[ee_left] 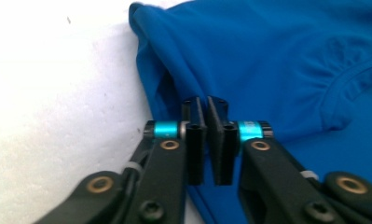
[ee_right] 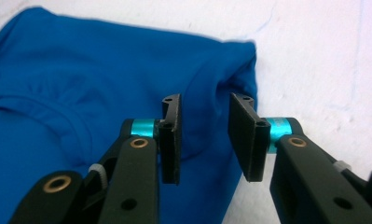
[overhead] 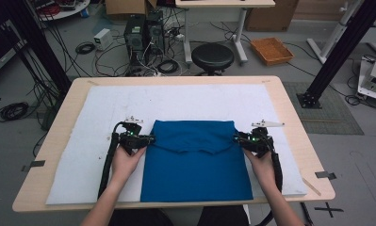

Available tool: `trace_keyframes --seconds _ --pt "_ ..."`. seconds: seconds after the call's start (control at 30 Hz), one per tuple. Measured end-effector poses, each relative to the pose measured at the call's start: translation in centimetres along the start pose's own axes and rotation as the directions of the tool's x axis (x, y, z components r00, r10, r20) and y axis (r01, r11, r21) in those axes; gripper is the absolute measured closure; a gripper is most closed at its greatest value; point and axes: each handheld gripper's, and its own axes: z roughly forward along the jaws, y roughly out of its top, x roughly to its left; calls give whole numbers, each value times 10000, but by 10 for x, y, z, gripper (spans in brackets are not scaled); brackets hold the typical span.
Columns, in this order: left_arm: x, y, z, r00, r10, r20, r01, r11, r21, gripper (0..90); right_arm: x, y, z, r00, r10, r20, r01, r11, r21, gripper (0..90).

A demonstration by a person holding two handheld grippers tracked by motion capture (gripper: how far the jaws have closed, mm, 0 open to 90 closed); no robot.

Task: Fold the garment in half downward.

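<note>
Blue shirt (overhead: 195, 165) lies flat at counter (overhead: 289, 101) centre on a white pad (overhead: 96, 122), top folded over, collar showing; left gripper (ee_left: 206, 105), at 9 o'clock, clenched, apparently pinching the shirt's edge; right gripper (ee_right: 204, 105), at 3 o'clock, jaws parted astride the fabric.

Left hand-held gripper (ee_left: 207, 140) clamped; right hand-held gripper (ee_right: 207, 140) parted.

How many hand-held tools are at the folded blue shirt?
2. The left tool is at the left edge of the folded blue cotton shirt, shut on the fabric; the right tool is at its right edge, jaws open around the fold.
</note>
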Motion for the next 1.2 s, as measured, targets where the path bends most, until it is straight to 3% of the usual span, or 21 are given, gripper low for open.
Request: trace_keyframes --seconds 0.23,0.47,0.93,1.2 --pt "-1 2 -2 9999 -8 110 9 10000 -97 870 4 -3 13 10000 17 7 -18 9983 589 656" --pt "-2 4 -7 9999 29 170 -25 9997 -247 872 9 -2 14 9986 -532 13 530 9966 637 885" --pt "-6 6 -17 9982 48 592 -22 9990 -439 873 4 0 2 9993 -132 -340 140 9997 210 894" --pt "-16 2 -37 9890 106 1478 -28 9986 -529 874 4 -1 -17 9977 128 -665 -98 9989 459 894"
